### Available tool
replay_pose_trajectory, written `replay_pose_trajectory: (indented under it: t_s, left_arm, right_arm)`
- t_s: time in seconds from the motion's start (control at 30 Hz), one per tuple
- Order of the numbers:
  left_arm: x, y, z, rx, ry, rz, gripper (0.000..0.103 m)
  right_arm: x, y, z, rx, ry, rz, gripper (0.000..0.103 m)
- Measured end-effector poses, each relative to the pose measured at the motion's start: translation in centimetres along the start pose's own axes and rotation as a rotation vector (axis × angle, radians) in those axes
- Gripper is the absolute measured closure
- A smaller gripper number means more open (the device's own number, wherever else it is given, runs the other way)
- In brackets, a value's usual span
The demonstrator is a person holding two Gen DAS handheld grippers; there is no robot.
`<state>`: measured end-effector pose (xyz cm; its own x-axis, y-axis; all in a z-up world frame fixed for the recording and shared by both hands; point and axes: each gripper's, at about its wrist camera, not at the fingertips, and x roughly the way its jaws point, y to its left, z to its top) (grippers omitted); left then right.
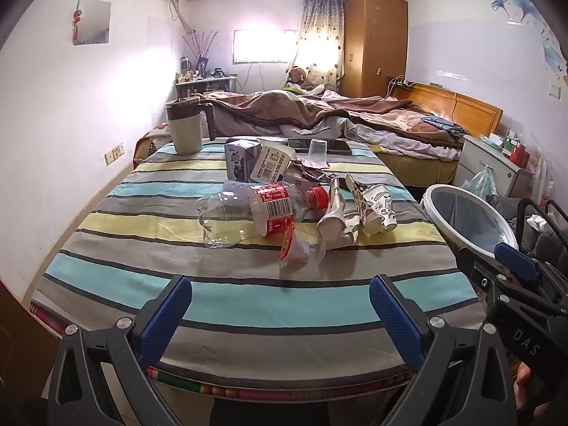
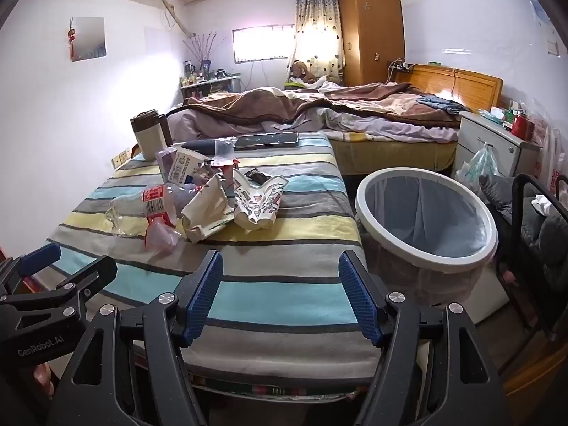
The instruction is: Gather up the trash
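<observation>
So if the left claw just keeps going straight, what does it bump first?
Probably the crumpled red-and-clear wrapper, the nearest trash ahead of the open left claw; the plastic bottle lies just behind it. Depth is hard to judge.

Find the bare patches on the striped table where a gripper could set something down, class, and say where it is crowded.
Free: the near strip of the striped table, between the open left gripper and the plastic bottle; also the right side beside the trash bin, ahead of the right gripper. Crowded: the centre, where bottle, crushed paper cups and cartons pile up.
</observation>
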<state>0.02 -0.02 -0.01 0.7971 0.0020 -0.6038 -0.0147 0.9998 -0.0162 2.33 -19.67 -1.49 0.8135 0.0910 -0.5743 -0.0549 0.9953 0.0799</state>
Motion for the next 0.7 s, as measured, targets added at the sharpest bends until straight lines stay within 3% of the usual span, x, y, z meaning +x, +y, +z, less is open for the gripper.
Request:
replay_pose_trajectory:
  t_s: [0.7]
  left_arm:
    - [-0.07,0.45,-0.06,-0.017,-0.004,0.015,0.001]
  right_arm:
    - [-0.24,0.03,0.02,-0.002,-0.017,0.001,0.034]
